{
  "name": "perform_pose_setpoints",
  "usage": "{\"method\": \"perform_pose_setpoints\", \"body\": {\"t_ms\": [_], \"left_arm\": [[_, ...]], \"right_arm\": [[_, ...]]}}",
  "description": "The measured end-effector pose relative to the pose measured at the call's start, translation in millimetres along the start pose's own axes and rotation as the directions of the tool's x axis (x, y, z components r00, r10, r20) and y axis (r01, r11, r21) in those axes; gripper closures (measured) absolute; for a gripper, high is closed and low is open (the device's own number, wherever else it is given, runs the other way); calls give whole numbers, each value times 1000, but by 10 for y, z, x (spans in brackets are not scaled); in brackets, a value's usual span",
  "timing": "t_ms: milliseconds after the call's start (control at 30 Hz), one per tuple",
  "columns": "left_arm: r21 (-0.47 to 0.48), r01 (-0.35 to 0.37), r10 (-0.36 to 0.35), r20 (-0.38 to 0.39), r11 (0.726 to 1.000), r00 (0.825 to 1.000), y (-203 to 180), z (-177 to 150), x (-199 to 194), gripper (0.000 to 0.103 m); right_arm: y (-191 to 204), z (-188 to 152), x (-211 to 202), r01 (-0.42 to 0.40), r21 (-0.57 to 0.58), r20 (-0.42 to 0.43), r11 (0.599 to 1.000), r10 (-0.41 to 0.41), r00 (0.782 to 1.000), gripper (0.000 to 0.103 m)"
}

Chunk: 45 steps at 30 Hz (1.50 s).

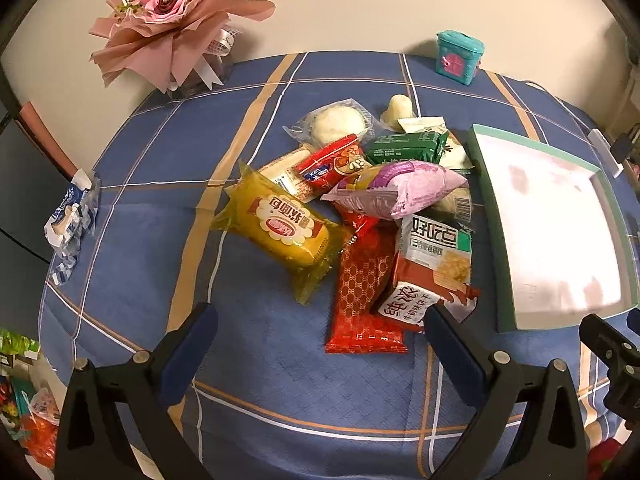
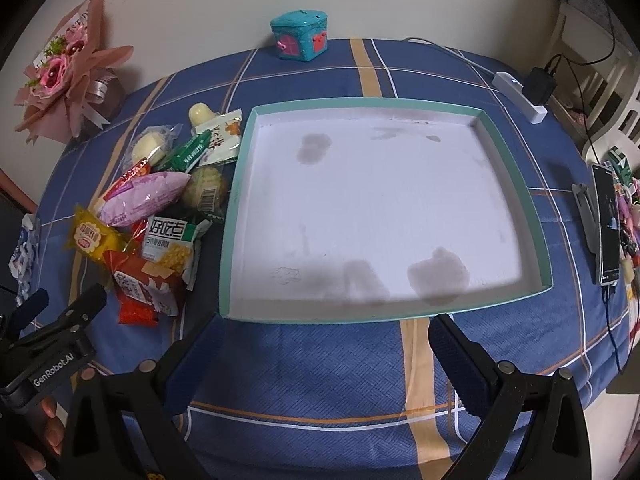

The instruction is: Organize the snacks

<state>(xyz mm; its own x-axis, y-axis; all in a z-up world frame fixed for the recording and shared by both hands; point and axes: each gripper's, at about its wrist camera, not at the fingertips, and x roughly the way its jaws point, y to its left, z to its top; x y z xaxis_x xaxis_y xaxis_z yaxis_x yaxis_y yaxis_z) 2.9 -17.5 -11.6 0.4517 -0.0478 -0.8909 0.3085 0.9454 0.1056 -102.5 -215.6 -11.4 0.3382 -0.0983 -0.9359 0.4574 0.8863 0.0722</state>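
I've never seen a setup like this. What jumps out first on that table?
A jumble of bright snack packets lies heaped on the blue checked tablecloth, a yellow bread packet at its left edge. Right beside the heap sits a big shallow tray with a teal rim, holding nothing. A pink paper bouquet stands at the far left corner.

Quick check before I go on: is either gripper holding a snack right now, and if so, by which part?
Nothing is held. The left gripper and the right gripper are both open and empty; the snacks lie piled beside the tray.
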Motion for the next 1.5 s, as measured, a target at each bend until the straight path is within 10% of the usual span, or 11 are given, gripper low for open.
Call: {"method": "perform_pose_setpoints", "body": {"t_ms": [1500], "left_arm": [[-41, 14, -16, -51, 999, 999, 76, -29, 106, 0]], "right_arm": [[9, -17, 38, 7, -11, -15, 1000, -7, 1000, 0]]}}
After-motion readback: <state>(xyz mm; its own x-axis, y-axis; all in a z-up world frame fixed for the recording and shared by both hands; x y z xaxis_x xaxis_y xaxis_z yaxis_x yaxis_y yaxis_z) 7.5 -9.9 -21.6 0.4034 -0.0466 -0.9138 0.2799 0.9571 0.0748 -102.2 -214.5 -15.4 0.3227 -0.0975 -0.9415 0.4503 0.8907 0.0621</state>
